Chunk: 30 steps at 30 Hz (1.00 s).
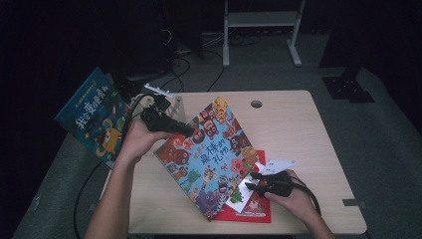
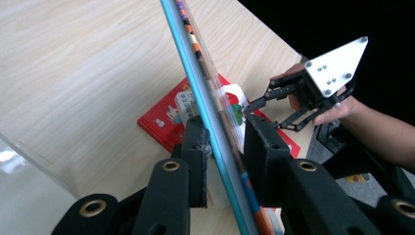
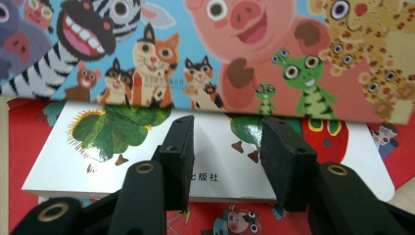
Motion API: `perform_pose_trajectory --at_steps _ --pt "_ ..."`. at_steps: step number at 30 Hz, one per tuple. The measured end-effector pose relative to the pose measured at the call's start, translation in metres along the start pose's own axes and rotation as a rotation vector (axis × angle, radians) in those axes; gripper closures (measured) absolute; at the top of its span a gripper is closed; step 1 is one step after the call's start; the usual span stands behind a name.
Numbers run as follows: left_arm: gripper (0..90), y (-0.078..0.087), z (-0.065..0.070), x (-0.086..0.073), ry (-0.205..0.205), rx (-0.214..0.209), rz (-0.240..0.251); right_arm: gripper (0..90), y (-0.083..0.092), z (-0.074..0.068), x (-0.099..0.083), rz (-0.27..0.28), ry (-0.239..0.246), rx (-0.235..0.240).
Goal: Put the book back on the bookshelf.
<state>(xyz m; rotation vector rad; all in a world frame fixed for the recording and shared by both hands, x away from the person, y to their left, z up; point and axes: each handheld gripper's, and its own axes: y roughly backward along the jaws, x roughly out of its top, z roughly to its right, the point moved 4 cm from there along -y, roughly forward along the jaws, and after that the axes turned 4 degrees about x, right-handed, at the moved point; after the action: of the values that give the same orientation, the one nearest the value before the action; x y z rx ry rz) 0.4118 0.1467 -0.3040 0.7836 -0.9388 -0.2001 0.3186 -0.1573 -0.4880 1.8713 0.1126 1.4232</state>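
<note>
A colourful animal picture book [image 1: 214,149] stands tilted up off the table, its lower corner toward the front edge. My left gripper [image 1: 191,132] is shut on its upper left edge. In the left gripper view the book's blue edge [image 2: 195,73] runs between the jaws of that gripper [image 2: 227,142]. My right gripper [image 1: 251,180] is at the book's lower right, open, above a white book [image 1: 240,196] that lies on a red book [image 1: 251,214]. In the right gripper view its jaws [image 3: 227,132] stand apart over the white book [image 3: 98,166], just short of the animal book [image 3: 244,49].
A blue picture book [image 1: 94,117] leans at the table's left edge. A clear plastic stand [image 1: 174,104] sits behind my left hand. The wooden table [image 1: 298,139] has a cable hole [image 1: 256,104] at the back. A metal frame stands on the floor beyond.
</note>
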Motion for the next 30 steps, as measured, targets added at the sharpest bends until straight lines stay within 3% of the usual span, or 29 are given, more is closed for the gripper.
perform_pose_trajectory --at_steps 12,22,30 --pt "75.5 0.017 0.012 0.02 -0.057 0.071 -0.033 55.3 0.0 0.001 0.0 0.0 -0.003 0.0" --pt "76.2 0.018 0.022 0.029 -0.091 0.085 -0.093 55.0 0.001 0.001 0.0 -0.004 0.0 -0.002" --pt "75.6 0.017 0.024 0.029 -0.102 0.084 -0.1 54.9 0.001 0.001 0.0 -0.006 -0.003 -0.001"
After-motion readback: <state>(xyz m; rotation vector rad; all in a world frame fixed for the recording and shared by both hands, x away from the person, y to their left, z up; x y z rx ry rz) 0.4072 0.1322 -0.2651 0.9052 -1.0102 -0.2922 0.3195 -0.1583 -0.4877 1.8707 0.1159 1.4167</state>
